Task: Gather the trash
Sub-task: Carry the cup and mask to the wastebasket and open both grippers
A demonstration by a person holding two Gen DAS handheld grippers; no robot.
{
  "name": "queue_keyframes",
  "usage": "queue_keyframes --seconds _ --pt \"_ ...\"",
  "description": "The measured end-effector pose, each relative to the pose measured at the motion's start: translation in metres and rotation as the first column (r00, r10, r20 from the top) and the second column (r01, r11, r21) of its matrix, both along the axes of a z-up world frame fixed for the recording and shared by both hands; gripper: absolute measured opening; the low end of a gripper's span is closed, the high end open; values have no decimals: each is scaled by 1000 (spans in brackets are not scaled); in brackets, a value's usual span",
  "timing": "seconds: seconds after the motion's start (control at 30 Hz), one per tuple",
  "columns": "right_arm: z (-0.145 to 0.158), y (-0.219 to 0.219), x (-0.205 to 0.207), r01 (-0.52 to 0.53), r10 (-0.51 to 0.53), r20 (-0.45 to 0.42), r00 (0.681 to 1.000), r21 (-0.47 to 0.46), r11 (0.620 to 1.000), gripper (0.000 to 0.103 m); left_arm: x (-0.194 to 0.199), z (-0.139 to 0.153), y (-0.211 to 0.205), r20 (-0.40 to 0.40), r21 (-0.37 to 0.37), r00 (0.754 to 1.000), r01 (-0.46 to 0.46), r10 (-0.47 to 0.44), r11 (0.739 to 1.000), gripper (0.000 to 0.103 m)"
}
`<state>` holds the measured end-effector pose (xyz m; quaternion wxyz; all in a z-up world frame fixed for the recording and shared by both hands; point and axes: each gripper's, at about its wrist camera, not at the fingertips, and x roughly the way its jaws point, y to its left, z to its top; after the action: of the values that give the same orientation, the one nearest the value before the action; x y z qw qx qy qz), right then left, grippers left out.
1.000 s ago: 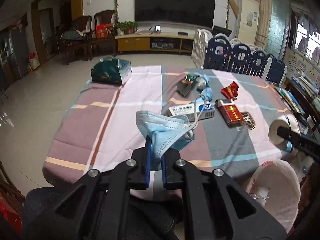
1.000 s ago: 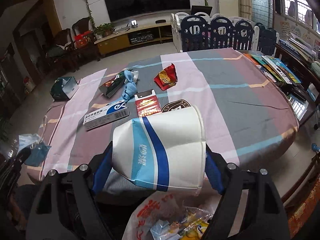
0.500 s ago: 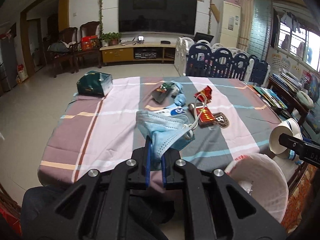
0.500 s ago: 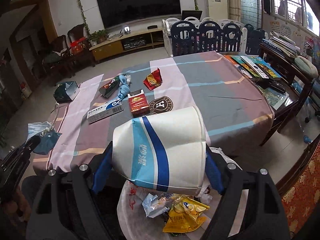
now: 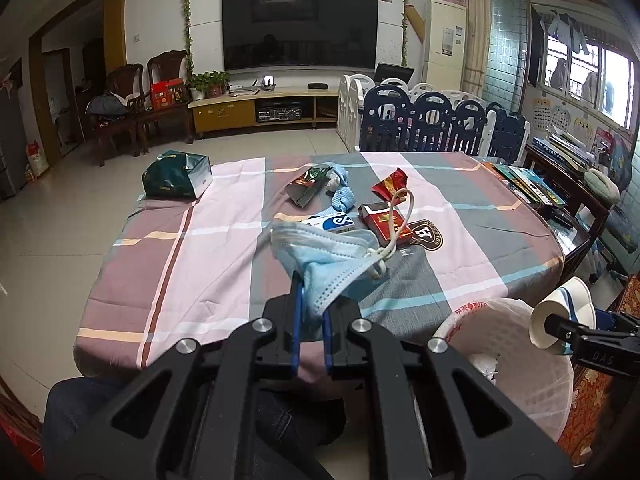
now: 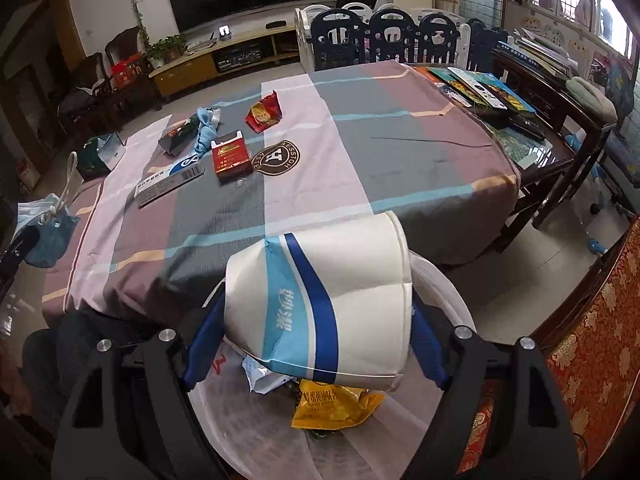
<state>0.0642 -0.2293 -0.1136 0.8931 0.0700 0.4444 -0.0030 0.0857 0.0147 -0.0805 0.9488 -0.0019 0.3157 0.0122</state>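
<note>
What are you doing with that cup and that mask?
A person is clearing trash off the table. The right gripper holds a squashed paper cup over the bin, which already has wrappers in it. The left gripper is pinching a blue mask. Two boxes and some wrappers lie on the table.

Striped-cloth table (image 5: 208, 248) — red cigarette pack (image 5: 380, 222), medicine box (image 5: 330, 224), wrappers (image 5: 390, 184).
</note>
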Motion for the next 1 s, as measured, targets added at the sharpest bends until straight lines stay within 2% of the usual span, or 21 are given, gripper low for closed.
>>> queue_keyframes --seconds 0.3,0.4,0.53,0.6,0.7,0.8,0.87,0.93,1.0 --pt "-3 0 -3 -6 6 -3 1000 -27 1000 80 -2 1 -4 -3 3 1000 13 -13 1000 10" --pt "-16 -6 -1 17 -17 -65 998 -6 1000 80 -2 1 -4 -5 2 1000 18 -18 1000 10" --pt "-41 -20 2 73 -55 -178 983 94 993 81 -1 0 -5 -8 3 1000 25 -25 1000 10" --pt "-48 -24 2 104 -83 -213 974 91 990 82 0 -2 -6 -15 1 999 33 -33 999 10" --pt "-44 -32 0 151 -134 -189 973 79 985 83 1 -5 -10 -29 -3 998 51 -51 999 9" --pt "-28 -49 -5 223 -209 -120 970 114 968 83 4 -11 -19 -56 -19 992 110 -111 994 9" --pt "-16 -63 -11 280 -274 -66 960 132 951 84 7 -18 -33 -88 -27 977 195 -197 980 9" --pt "-5 -76 -19 340 -342 -9 940 143 929 84 8 -26 -54 -124 -24 945 302 -302 953 9" --pt "5 -87 -25 383 -392 30 919 159 910 84 6 -40 -84 -179 -25 876 451 -448 892 10"
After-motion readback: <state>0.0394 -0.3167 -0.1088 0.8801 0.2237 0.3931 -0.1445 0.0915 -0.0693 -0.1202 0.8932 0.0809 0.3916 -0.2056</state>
